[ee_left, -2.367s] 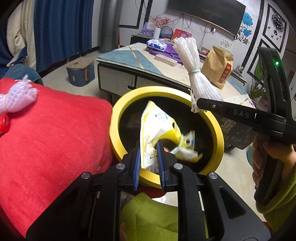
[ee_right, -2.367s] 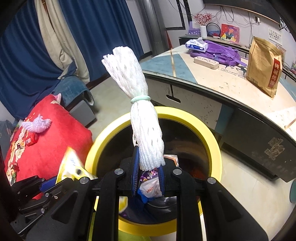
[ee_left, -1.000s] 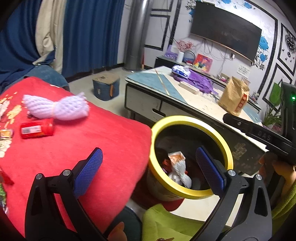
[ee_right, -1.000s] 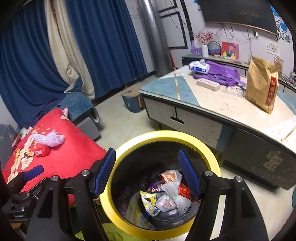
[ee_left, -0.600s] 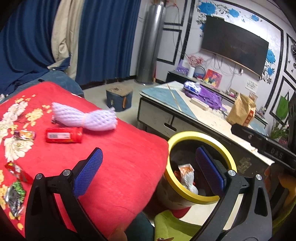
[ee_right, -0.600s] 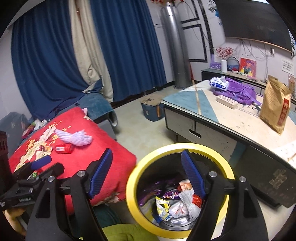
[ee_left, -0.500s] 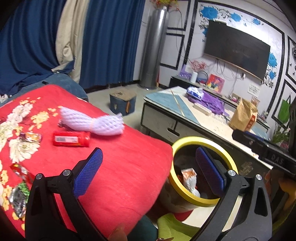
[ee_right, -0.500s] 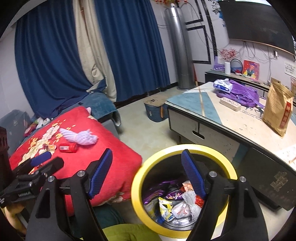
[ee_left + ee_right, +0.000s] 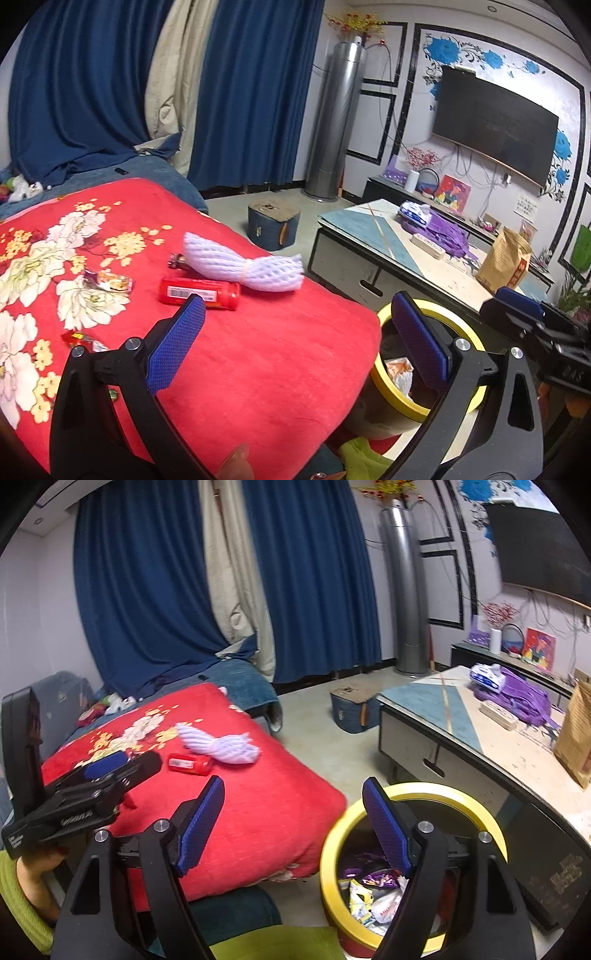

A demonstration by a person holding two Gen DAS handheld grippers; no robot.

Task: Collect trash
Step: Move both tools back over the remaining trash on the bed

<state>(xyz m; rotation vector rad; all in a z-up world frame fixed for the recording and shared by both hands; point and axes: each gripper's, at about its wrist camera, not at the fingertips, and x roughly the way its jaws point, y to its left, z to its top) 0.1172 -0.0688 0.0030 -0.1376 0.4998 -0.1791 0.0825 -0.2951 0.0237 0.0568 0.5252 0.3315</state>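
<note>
A yellow-rimmed trash bin point(image 9: 458, 792) stands on the floor beside a red flowered cushion point(image 9: 258, 801); it holds wrappers and a white net. In the left wrist view the bin point(image 9: 469, 402) sits at lower right. On the cushion point(image 9: 266, 354) lie a white foam net point(image 9: 243, 264), a red bottle point(image 9: 199, 292) and small wrappers point(image 9: 109, 282). The net point(image 9: 221, 745) and bottle point(image 9: 190, 763) also show in the right wrist view. My left gripper point(image 9: 295, 339) is open and empty above the cushion edge. My right gripper point(image 9: 293, 821) is open and empty, between cushion and bin.
A low table point(image 9: 491, 738) with a purple bag point(image 9: 517, 696) and a brown paper bag point(image 9: 506, 260) stands behind the bin. A small blue box point(image 9: 273, 221) is on the floor. Blue curtains point(image 9: 147, 590) hang behind.
Both grippers opened and dropped the yellow wrapper and white net into the bin, then rose and swung left toward the cushion.
</note>
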